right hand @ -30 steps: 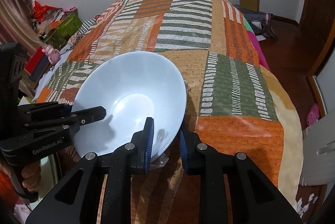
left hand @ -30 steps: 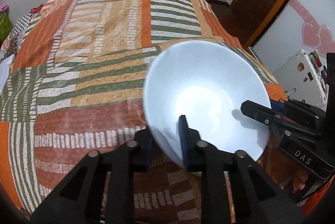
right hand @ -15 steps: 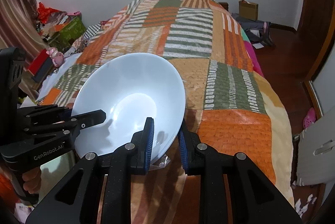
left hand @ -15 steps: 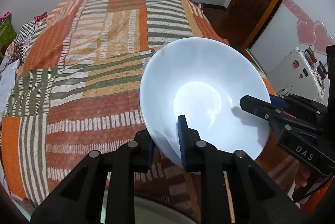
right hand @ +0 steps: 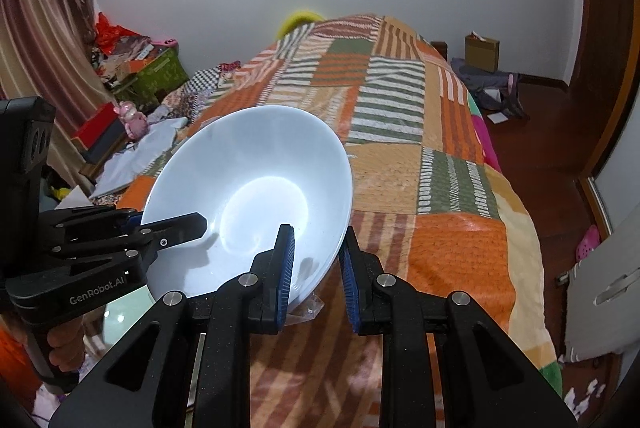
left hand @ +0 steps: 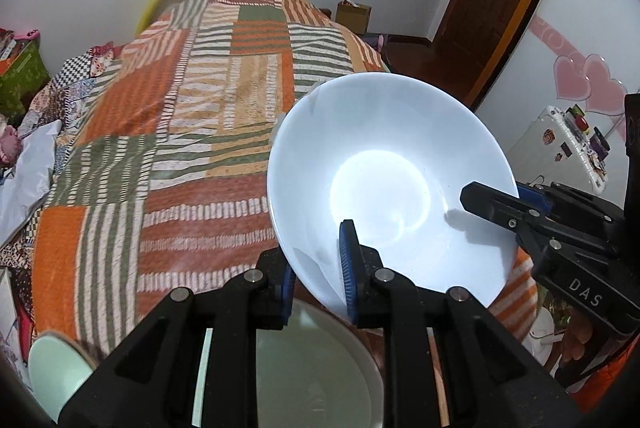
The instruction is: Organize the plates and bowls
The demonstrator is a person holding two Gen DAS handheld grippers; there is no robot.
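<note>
A large white bowl (left hand: 388, 184) hangs tilted above the bed, held at its rim from two sides. My left gripper (left hand: 316, 268) is shut on the near-left rim, one blue pad inside the bowl and one outside. My right gripper (left hand: 516, 198) clamps the right rim in the left wrist view. In the right wrist view the same bowl (right hand: 248, 184) fills the middle. There my right gripper (right hand: 316, 268) is shut on its lower right rim and my left gripper (right hand: 160, 224) bites the left rim.
Under the bowl lies a pale green plate (left hand: 320, 368), with a mint bowl (left hand: 56, 364) at the lower left. A patchwork blanket (right hand: 420, 168) covers the bed. Clutter and a green crate (right hand: 160, 76) stand left of it; the wooden floor (right hand: 540, 148) lies to its right.
Both grippers have lifted the bowl up and back from the blanket. The pale green plate and the mint bowl have come into view beneath it. The grips on the rim are unchanged.
</note>
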